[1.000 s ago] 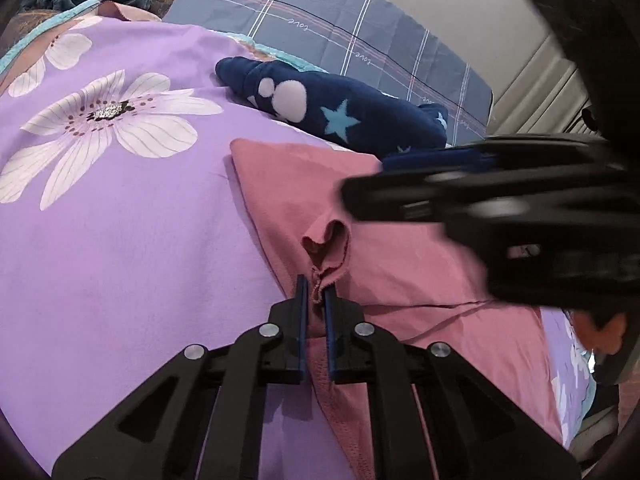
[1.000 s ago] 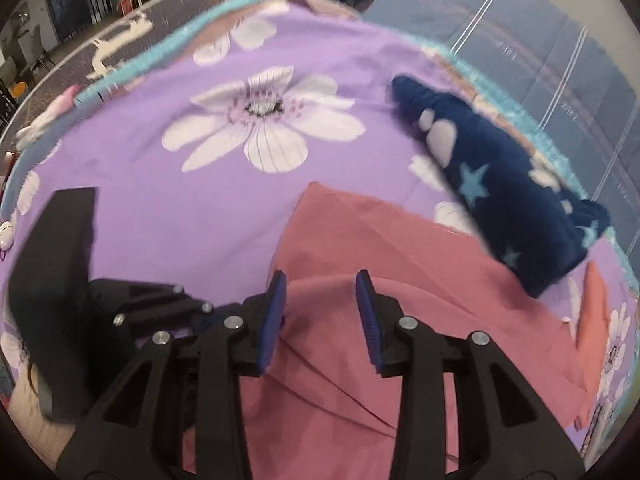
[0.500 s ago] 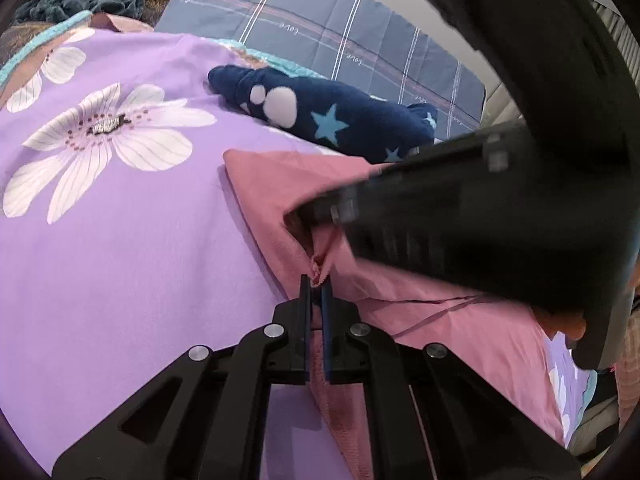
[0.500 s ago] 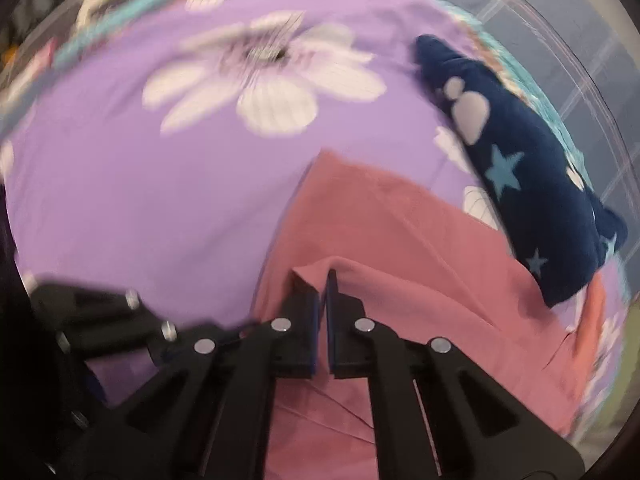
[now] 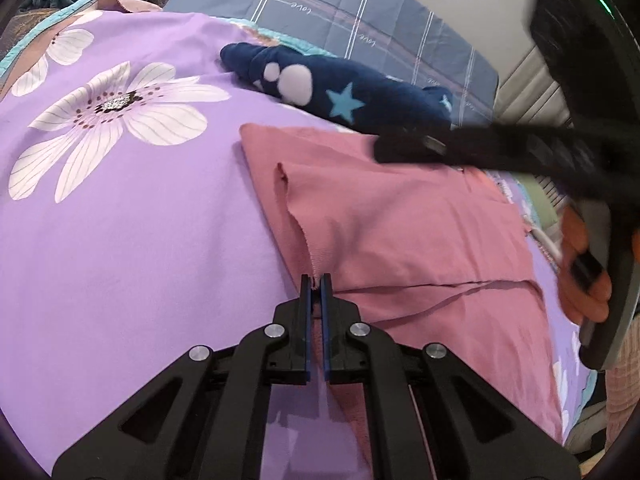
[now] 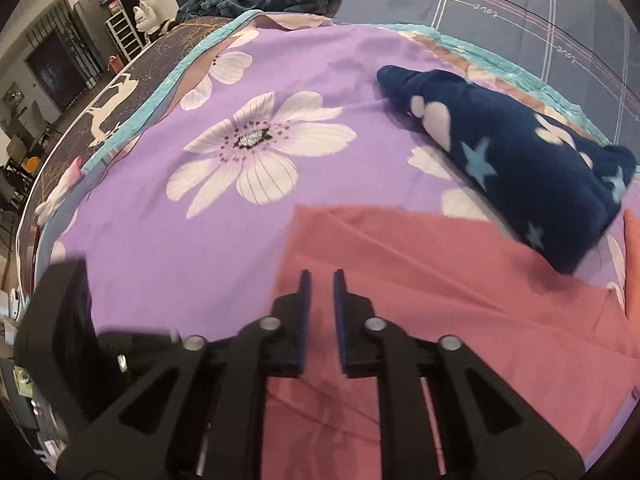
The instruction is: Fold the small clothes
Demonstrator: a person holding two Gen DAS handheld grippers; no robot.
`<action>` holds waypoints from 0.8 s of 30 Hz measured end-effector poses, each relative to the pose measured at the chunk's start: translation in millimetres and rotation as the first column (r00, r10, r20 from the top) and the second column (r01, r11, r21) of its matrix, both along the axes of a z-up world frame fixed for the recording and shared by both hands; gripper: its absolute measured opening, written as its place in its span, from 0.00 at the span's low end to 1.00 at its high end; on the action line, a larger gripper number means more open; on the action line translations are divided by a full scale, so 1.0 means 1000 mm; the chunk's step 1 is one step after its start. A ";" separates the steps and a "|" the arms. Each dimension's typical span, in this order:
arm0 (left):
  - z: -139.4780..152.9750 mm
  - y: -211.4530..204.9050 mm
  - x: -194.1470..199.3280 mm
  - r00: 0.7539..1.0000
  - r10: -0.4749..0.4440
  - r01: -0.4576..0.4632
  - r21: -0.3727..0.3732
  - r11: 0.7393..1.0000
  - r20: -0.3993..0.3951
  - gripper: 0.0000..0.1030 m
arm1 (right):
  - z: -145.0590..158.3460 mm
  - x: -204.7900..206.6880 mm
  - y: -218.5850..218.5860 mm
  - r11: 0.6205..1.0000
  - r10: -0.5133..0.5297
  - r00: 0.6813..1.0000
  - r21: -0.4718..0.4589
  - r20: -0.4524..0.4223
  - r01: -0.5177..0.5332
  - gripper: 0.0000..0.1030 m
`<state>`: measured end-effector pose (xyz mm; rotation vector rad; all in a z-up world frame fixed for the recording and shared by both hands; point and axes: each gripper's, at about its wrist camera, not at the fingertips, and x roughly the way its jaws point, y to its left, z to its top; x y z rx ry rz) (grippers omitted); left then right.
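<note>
The left gripper (image 5: 316, 280) pinches the near edge of the pink garment (image 5: 400, 232), which lies flat on the purple flowered sheet (image 5: 120, 240). The right gripper (image 6: 319, 280), jaws just opening to a narrow gap with nothing between them, hovers above that garment. Beyond lies a navy starred fleece (image 6: 520, 160).

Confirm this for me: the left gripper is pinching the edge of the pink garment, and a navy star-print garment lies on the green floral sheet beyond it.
Wrong colour only: the floral sheet is purple, as the left wrist view shows. The left gripper does pinch the pink garment, with the navy star-print garment beyond.
</note>
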<state>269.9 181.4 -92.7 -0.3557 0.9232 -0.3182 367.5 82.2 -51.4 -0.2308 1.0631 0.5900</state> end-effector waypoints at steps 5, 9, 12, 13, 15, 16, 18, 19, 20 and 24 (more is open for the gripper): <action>0.012 -0.008 -0.005 0.999 0.016 -0.020 0.091 0.996 0.049 0.08 | -0.016 -0.024 -0.090 0.993 -0.119 0.993 0.015 0.014 0.119 0.22; 0.032 -0.022 -0.013 0.984 -0.039 0.026 0.076 0.997 0.176 0.15 | -0.051 -0.033 -0.170 0.950 -0.308 0.951 -0.044 0.015 0.308 0.19; 0.015 -0.054 -0.010 0.987 -0.104 0.077 0.208 0.975 0.122 0.43 | -0.044 -0.054 -0.224 0.894 -0.442 0.897 0.083 0.002 0.441 0.19; -0.002 -0.068 -0.005 0.990 -0.121 0.095 0.302 0.949 0.068 0.44 | -0.035 -0.067 -0.243 0.872 -0.484 0.875 0.114 0.038 0.477 0.29; 0.000 -0.079 -0.007 0.987 -0.135 0.093 0.374 0.923 0.086 0.48 | -0.025 -0.084 -0.267 0.866 -0.498 0.860 0.130 0.116 0.484 0.50; 0.000 -0.081 -0.007 0.987 -0.135 0.091 0.386 0.918 0.089 0.48 | -0.025 -0.087 -0.275 0.866 -0.500 0.854 0.103 0.146 0.490 0.53; -0.003 -0.078 -0.003 0.987 -0.135 0.094 0.378 0.921 0.082 0.49 | -0.041 -0.089 -0.302 0.837 -0.539 0.823 0.007 0.180 0.547 0.53; -0.003 -0.076 -0.004 0.988 -0.134 0.095 0.368 0.925 0.082 0.49 | -0.054 -0.088 -0.314 0.824 -0.557 0.811 -0.005 0.179 0.567 0.52; -0.003 -0.075 -0.003 0.988 -0.133 0.096 0.360 0.928 0.081 0.49 | -0.069 -0.093 -0.330 0.831 -0.556 0.817 0.092 0.156 0.548 0.52; -0.002 -0.074 -0.008 0.987 -0.135 0.093 0.365 0.926 0.091 0.50 | -0.067 -0.101 -0.337 0.814 -0.579 0.800 0.172 0.156 0.555 0.52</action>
